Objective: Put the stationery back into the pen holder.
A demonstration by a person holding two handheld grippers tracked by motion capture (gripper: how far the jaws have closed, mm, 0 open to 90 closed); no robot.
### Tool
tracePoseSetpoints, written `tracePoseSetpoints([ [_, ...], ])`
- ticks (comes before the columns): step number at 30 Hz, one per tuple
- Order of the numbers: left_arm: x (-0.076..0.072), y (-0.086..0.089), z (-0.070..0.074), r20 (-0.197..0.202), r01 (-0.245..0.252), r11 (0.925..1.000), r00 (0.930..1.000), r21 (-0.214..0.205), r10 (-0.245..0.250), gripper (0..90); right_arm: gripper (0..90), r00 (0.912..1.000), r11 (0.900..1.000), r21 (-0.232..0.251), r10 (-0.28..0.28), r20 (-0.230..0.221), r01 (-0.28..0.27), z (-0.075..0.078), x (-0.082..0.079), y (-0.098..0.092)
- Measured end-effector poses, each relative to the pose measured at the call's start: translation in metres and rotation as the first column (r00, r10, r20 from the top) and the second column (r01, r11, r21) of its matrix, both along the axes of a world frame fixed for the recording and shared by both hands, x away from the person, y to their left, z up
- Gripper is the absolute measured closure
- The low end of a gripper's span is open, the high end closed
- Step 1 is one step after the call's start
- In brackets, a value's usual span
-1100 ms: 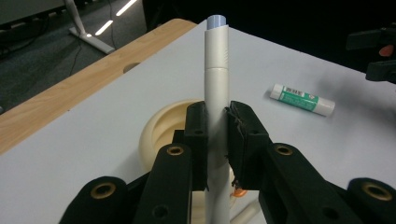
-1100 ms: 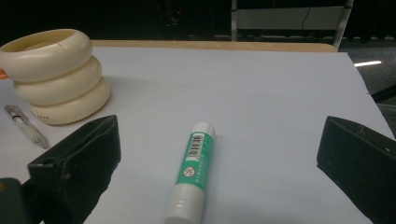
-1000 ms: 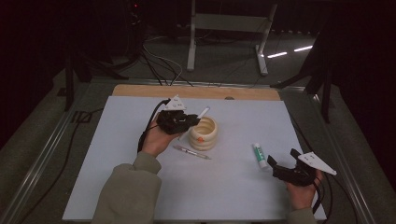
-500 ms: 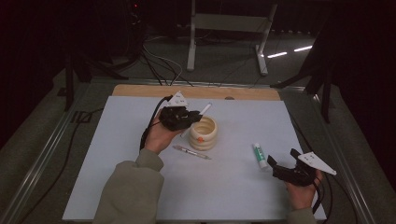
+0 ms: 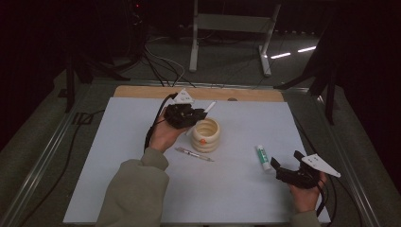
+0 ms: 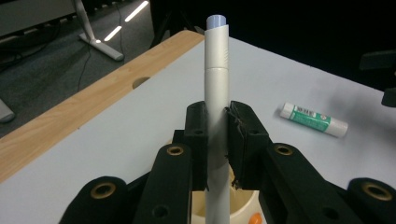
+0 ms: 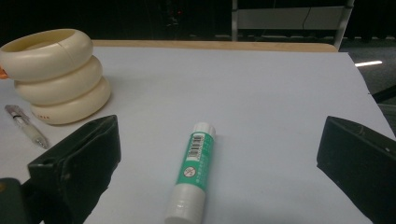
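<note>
White marker (image 6: 217, 74), cream holder (image 5: 205, 135) – green-white glue stick (image 7: 191, 172)

White sheet-covered tabletop (image 5: 142, 189) with a pale wooden strip (image 5: 255, 94) along its far edge. Clear-barrelled pen (image 5: 194, 154) lying flat on the sheet. Grey carpeted floor (image 5: 227, 66) beyond, bearing a white metal stand (image 5: 265, 52) and loose black cables (image 5: 156, 66). Dark surroundings.

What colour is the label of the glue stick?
Green, on a white glue stick; the right gripper view shows it best.

White marker (image 6: 217, 79) above cream holder (image 5: 205, 135)
</note>
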State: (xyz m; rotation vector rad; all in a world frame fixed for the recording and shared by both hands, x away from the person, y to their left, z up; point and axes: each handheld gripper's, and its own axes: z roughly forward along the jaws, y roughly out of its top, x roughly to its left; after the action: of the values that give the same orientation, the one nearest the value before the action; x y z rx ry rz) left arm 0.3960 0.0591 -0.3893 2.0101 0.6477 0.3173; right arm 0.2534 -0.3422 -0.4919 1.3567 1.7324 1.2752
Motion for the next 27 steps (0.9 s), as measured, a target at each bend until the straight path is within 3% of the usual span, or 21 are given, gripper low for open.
tracePoseSetpoints([
  [10,0.007,-0.005,0.006,0.007,-0.008,0.9999,0.9999,0.015,0.007,79.2,0.0,1.0000,1.0000,0.002,-0.003,0.000,0.003,0.000,0.000,-0.001],
  [27,0.016,-0.016,0.013,0.042,-0.028,0.9996,0.9987,0.001,0.028,79.1,0.0,1.0000,1.0000,0.002,-0.004,0.001,0.004,0.000,0.000,-0.001],
])
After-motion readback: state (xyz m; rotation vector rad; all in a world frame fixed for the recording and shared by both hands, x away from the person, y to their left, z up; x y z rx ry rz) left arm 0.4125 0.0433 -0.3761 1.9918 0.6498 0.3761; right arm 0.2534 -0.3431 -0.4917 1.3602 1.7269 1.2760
